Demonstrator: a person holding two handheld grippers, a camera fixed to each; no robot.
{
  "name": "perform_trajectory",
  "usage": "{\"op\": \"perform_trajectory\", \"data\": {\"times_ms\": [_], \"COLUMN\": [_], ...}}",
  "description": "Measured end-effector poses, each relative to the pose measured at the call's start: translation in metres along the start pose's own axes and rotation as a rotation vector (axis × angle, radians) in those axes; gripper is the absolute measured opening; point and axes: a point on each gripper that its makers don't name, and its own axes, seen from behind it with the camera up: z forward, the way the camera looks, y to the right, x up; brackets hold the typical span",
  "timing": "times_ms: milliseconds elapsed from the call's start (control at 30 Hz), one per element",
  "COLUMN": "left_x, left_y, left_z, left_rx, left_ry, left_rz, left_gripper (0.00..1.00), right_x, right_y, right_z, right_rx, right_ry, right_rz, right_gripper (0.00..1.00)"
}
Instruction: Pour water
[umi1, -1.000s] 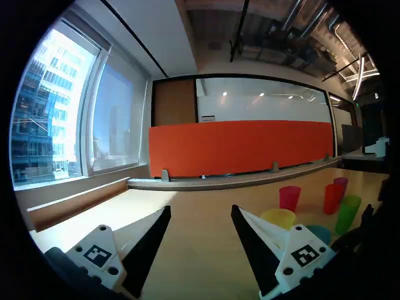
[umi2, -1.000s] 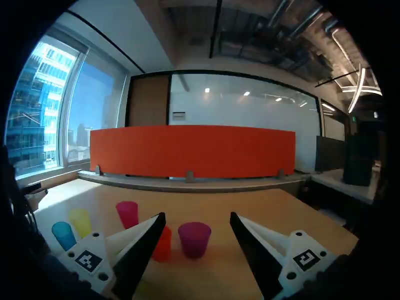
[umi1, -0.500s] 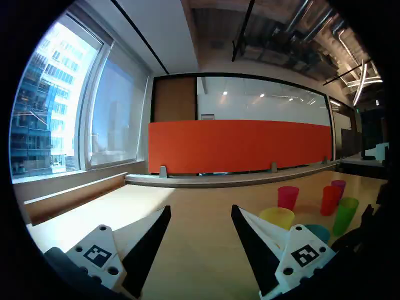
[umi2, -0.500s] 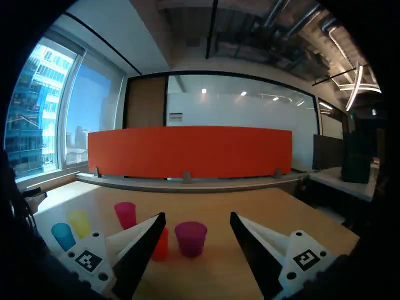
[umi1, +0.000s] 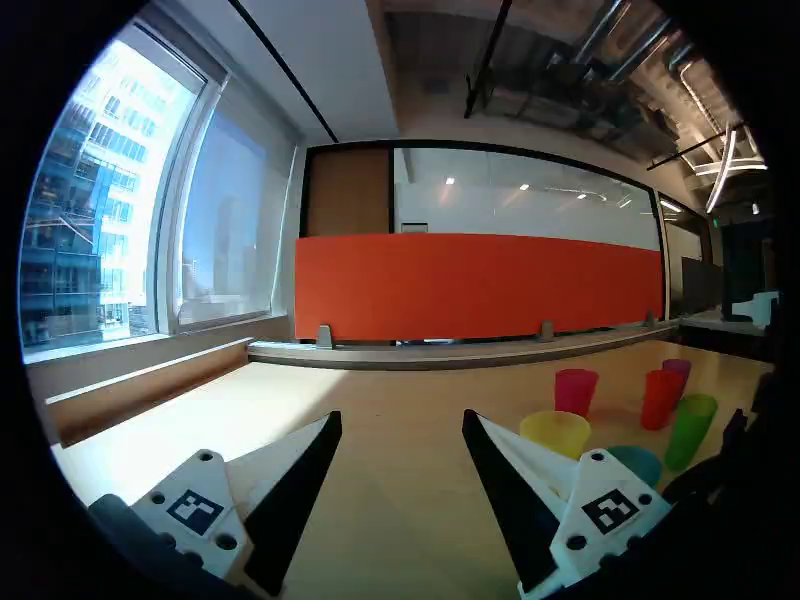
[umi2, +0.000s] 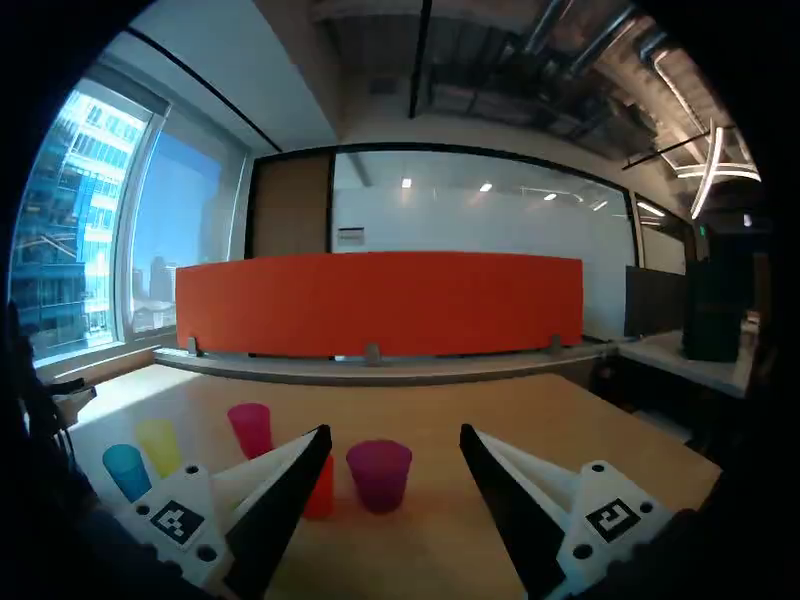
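left gripper (umi1: 401, 418): jaws wide open, nothing between them, above bare bench (umi1: 400, 520). right gripper (umi2: 395, 432): jaws just as wide and empty. the purple cup (umi2: 378, 476) stands on the bench in the gap beyond them, not touched, and the red cup (umi2: 320, 488) is half hidden behind one finger.

the cups look like thin plastic tumblers, so probably light when empty, smooth and a bit slippery, with walls that give if squeezed hard. they taper toward the base. a hold across the middle of the wall, just under the rim, should keep one from sliding down through the jaws, and gentle pressure should do. whether any cup holds water i cannot tell. a filled one would be heavier and would slop if tipped early.

count, from the left gripper view: six cups, one of each colour. the yellow cup (umi1: 555, 435) and blue cup (umi1: 637, 464) are nearest, beside its right finger. the green cup (umi1: 692, 430) is next, then the pink cup (umi1: 577, 391), red and purple farther back. all six are upright and close together but apart. the right gripper view gives five. there is one orange screen (umi1: 480, 285) along the bench's far edge.
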Motion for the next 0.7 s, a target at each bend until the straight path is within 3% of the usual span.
{"op": "perform_trajectory", "data": {"times_ms": [700], "left_x": [0.000], "left_y": [0.000], "left_z": [0.001], "left_rx": [0.001], "left_ry": [0.000], "left_rz": [0.001], "left_gripper": [0.89], "right_x": [0.007], "right_y": [0.017], "right_z": [0.010], "right_rx": [0.009], "right_ry": [0.086], "right_rz": [0.007], "right_gripper": [1.00]}}
